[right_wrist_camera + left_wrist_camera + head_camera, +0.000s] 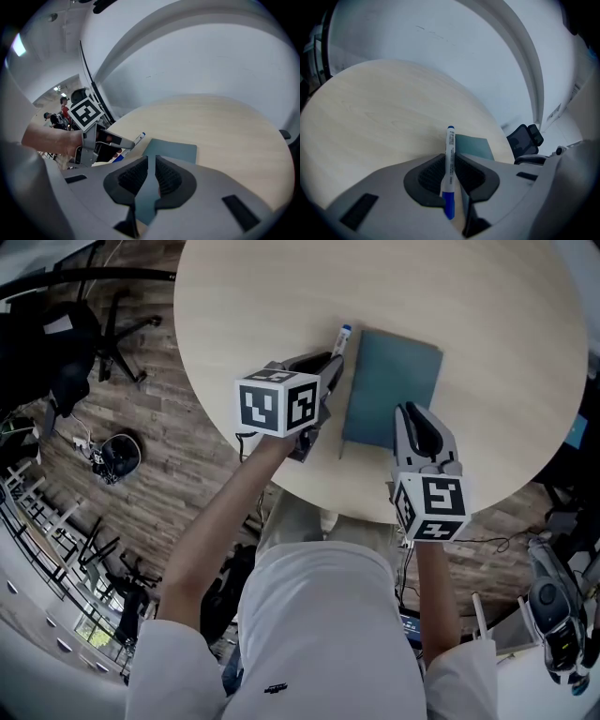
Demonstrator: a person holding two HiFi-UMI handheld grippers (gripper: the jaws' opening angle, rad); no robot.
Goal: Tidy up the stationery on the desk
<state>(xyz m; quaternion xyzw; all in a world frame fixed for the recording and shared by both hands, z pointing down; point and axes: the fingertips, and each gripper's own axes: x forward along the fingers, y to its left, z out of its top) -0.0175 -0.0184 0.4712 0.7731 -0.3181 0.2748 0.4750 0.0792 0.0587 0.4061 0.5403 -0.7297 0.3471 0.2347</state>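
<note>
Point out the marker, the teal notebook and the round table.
marker [450,150]: left gripper view, on its white barrel.
teal notebook [394,381]: head view, on the middle of its cover.
round table [262,306]: head view, on the bare wooden top, left of the notebook.

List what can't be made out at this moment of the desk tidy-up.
- Print on the marker: left gripper view, too small to read.
- Most of the marker's barrel: head view, hidden by the left gripper.
- Near corner of the notebook: head view, covered by the right gripper.
</note>
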